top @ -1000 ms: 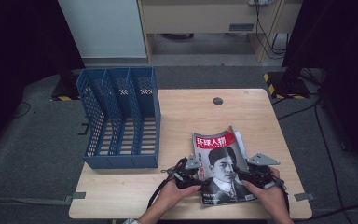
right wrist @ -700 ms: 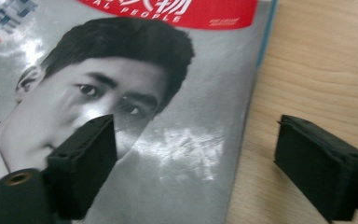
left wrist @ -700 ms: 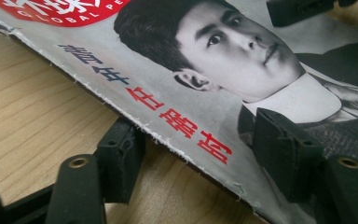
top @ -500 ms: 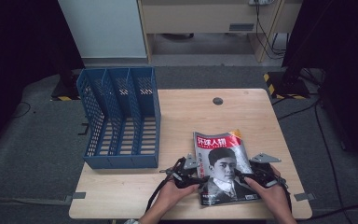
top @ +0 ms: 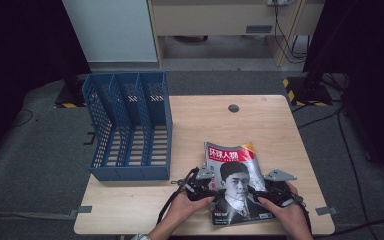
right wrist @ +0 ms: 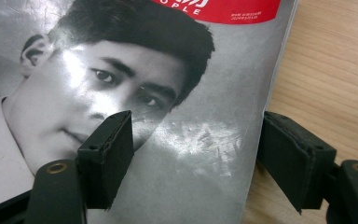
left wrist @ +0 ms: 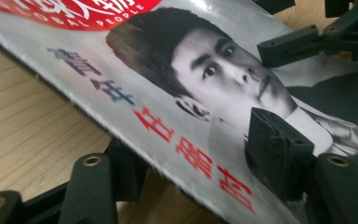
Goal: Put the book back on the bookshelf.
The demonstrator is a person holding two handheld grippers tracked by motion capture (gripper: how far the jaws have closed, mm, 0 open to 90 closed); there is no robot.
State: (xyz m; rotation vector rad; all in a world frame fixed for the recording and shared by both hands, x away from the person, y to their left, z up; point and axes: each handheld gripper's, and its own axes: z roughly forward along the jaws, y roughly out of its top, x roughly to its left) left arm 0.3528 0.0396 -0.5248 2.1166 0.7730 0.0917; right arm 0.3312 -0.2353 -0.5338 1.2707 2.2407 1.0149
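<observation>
One magazine (top: 236, 186) lying at the surface's (top: 260, 125) near edge, beside one blue three-slot file rack (top: 128, 127). Two hands low, flanking it: left gripper (top: 203, 184) fingers spread astride its left edge, just reopening; right gripper (top: 270, 189) fingers spread astride its right edge, just narrowing.

Blue file rack (top: 128, 127) on wooden table (top: 260, 125)

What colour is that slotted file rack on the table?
The file rack is blue, with mesh-like perforated walls; the high view shows it best.
</observation>
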